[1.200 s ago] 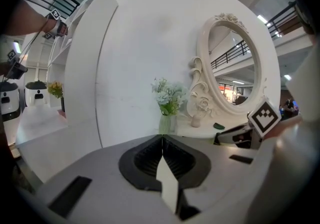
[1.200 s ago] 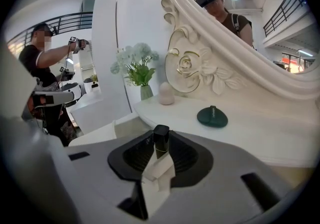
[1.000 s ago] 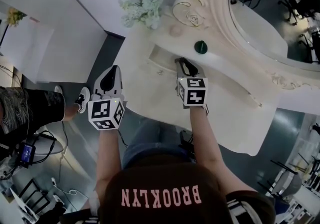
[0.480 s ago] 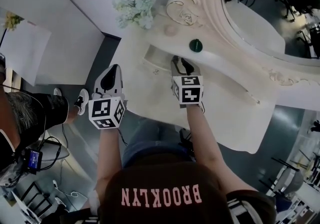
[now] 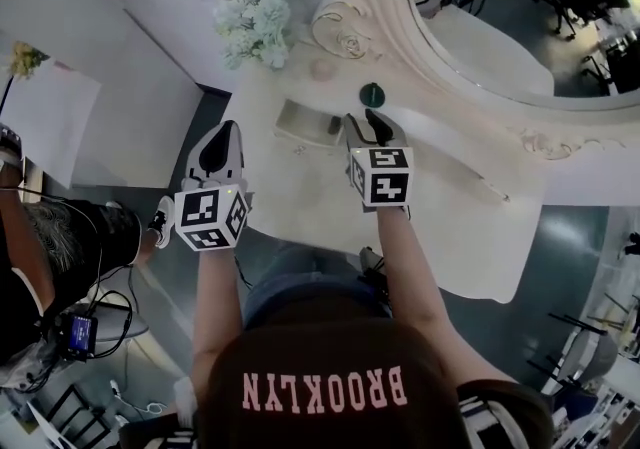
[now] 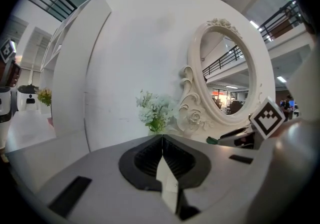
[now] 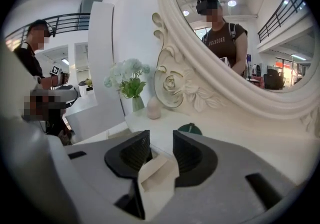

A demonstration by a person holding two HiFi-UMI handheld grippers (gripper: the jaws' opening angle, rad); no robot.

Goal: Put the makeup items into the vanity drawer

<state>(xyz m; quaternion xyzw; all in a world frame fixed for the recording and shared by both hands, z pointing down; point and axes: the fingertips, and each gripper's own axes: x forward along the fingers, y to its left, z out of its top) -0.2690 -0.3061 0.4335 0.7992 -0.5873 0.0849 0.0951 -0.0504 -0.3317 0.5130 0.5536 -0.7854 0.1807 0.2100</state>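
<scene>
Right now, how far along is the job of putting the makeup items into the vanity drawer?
Done: the small drawer in the vanity top looks open. In hand: nothing. The right gripper, jaws just opened, is empty, and the left gripper is shut on nothing. Left: the green round item and the pink egg-shaped sponge sit on the vanity top.

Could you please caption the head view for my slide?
Right tongs, just opening and empty, by the open vanity drawer.
</scene>
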